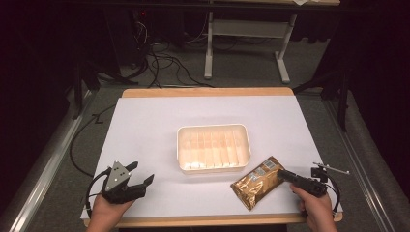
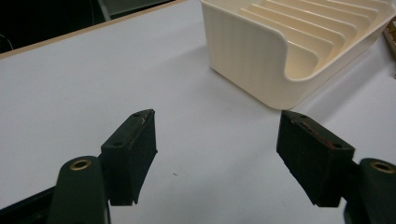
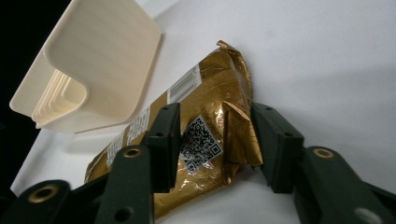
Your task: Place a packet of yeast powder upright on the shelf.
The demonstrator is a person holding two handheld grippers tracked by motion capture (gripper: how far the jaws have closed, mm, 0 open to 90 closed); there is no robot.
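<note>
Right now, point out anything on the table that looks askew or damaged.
The gold foil packet lies slanted beside the cream tray's corner, its foil creased and buckled where the right hand-held gripper squeezes one end. The tray sits square and looks intact. Nothing is spilled.

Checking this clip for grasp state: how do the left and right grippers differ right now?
The left gripper has its jaws spread wide over bare white table, with nothing between them; the right gripper has its jaws on either side of the gold packet, pressing into its crumpled end. The left sits apart from the cream tray; the right is at the packet beside it. Both are hand-held with black jaws.
</note>
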